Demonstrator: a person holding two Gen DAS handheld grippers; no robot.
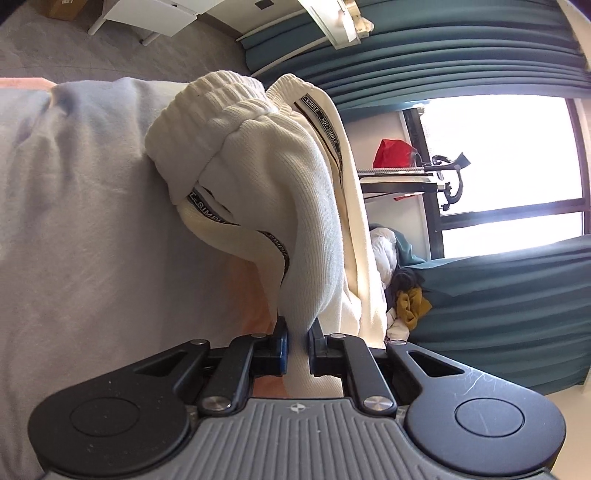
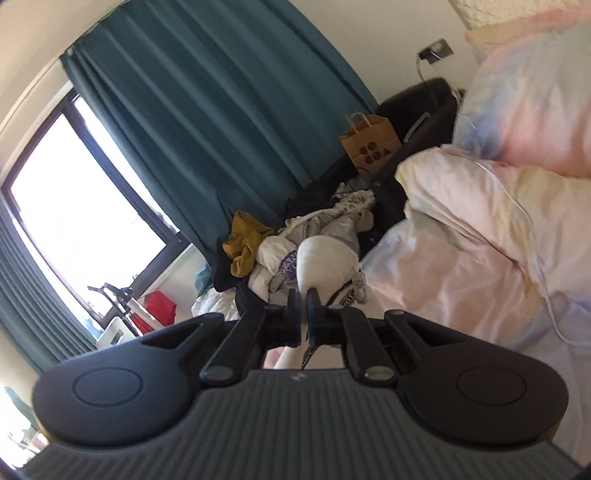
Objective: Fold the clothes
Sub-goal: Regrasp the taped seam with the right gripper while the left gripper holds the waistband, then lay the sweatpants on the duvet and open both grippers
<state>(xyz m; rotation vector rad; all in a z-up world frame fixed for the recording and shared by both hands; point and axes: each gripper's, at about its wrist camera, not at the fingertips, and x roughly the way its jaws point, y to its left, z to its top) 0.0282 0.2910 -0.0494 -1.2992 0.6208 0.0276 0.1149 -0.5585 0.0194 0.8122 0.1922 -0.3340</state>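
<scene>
A cream knitted pair of trousers (image 1: pixel 258 155) with a ribbed elastic waistband and a black-and-white lettered tape hangs bunched over the pale bedsheet (image 1: pixel 85 221). My left gripper (image 1: pixel 297 332) is shut on a fold of this cream cloth, which runs down between the pads. In the right wrist view my right gripper (image 2: pixel 303 301) is shut on another part of the cream trousers (image 2: pixel 325 262), with the lettered tape trailing under the fingers. The rest of the garment is hidden behind the jaws there.
A heap of loose clothes (image 2: pixel 295 240), with a mustard piece (image 2: pixel 243 243), lies beside the bed. Pink and pastel bedding and pillows (image 2: pixel 498 206) fill the right. Teal curtains (image 2: pixel 207 110), a bright window (image 1: pixel 498 155), a brown paper bag (image 2: pixel 369 144) and a white table (image 1: pixel 155 14) stand around.
</scene>
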